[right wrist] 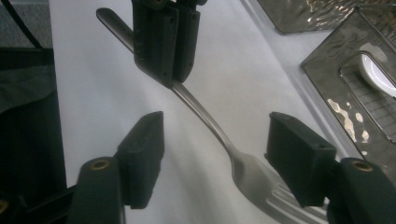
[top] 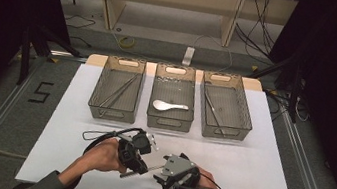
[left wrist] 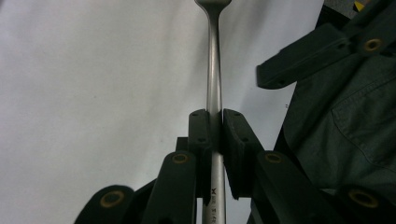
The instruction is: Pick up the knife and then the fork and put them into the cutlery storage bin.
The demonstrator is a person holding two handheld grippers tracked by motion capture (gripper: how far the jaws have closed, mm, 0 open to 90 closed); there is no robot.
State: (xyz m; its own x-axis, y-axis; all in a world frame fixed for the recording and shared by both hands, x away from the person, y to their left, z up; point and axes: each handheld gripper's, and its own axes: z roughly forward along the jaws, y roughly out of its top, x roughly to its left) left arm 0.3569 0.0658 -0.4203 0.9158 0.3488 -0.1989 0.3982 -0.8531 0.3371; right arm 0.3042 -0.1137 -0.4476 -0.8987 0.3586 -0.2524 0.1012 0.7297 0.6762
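Hand-over stage: left tool (right wrist: 166,77) pinches the silver metal fork (right wrist: 205,119) by its handle above the white table (top: 248,157); right tool (right wrist: 212,161) spread around its neck, binning still to do

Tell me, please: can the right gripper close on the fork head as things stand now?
Probably yes. The right gripper has open jaws on either side of the fork, nothing between; the left gripper clamps only the handle.
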